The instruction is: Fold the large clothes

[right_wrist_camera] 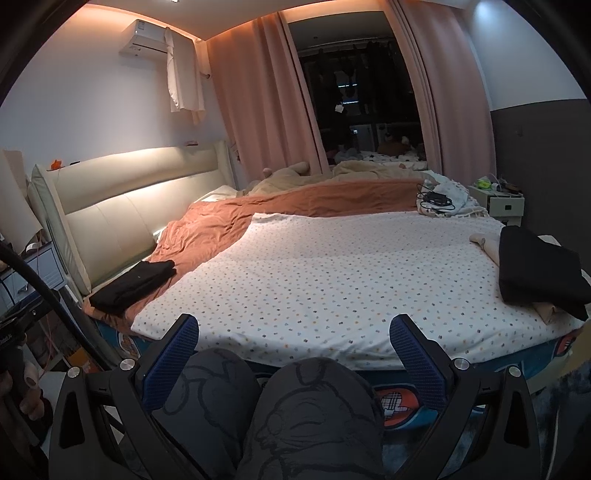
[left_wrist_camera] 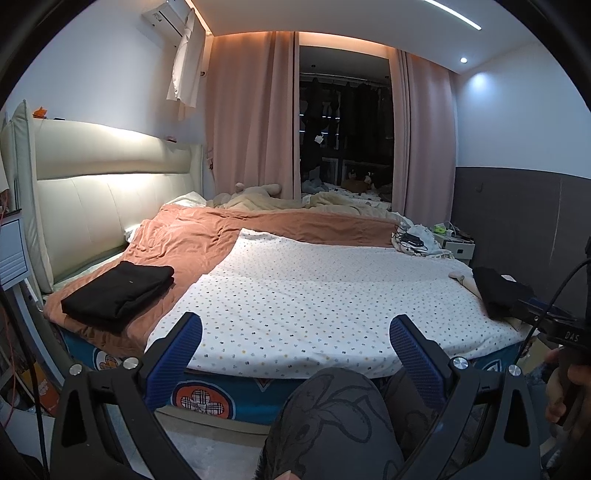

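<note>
A white bedsheet (left_wrist_camera: pixel 314 295) carries small multicoloured dots; beside it lies a rust-orange blanket (left_wrist_camera: pixel 192 240). The folded clothes (left_wrist_camera: pixel 118 291) are black, the curtains (left_wrist_camera: pixel 247 110) pink, the headboard (left_wrist_camera: pixel 103 192) cream.

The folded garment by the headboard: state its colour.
Plain black. The folded garment lies on the orange-brown blanket; the left wrist view shows it best.

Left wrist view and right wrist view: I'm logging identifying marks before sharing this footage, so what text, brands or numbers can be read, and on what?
"DAS" on the black body of the right tongs' device, at the left wrist view's right edge.
Label on the air conditioner: too small and blurred to read.
Bed-base print: checked flower emblems only, no legible words.
Nothing readable on the folded black garment or the dotted sheet.
</note>
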